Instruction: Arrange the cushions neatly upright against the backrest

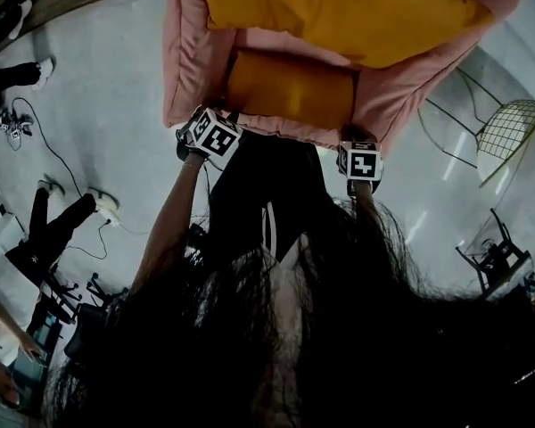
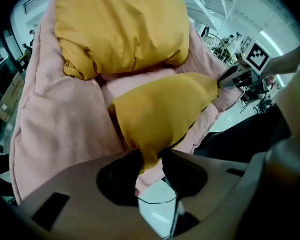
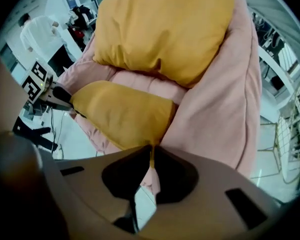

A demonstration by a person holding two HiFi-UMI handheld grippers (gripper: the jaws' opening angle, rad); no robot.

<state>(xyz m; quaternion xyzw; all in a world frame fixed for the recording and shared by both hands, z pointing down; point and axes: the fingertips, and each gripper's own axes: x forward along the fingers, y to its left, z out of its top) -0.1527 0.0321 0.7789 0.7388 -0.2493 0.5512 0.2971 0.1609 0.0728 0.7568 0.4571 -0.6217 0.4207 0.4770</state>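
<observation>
A pink padded armchair [image 1: 189, 53] holds two yellow cushions. The large cushion [image 1: 339, 7] leans against the backrest [image 3: 225, 109]. The small cushion [image 1: 290, 87] lies across the front of the seat, between my two grippers. My left gripper [image 2: 151, 159] is shut on the small cushion's [image 2: 162, 111] near corner, with fabric pinched between its jaws. My right gripper [image 3: 151, 151] is shut on the opposite corner of the small cushion [image 3: 122, 114], only a thin fold between its jaws. Each gripper shows in the other's view at the cushion's far end.
A wire-frame chair [image 1: 508, 127] stands right of the armchair. A person's legs [image 1: 62, 226] and cables [image 1: 45, 141] are on the floor at left. Another person in white [image 3: 40, 34] stands beyond the armchair. Desks and stools sit at the room's edges.
</observation>
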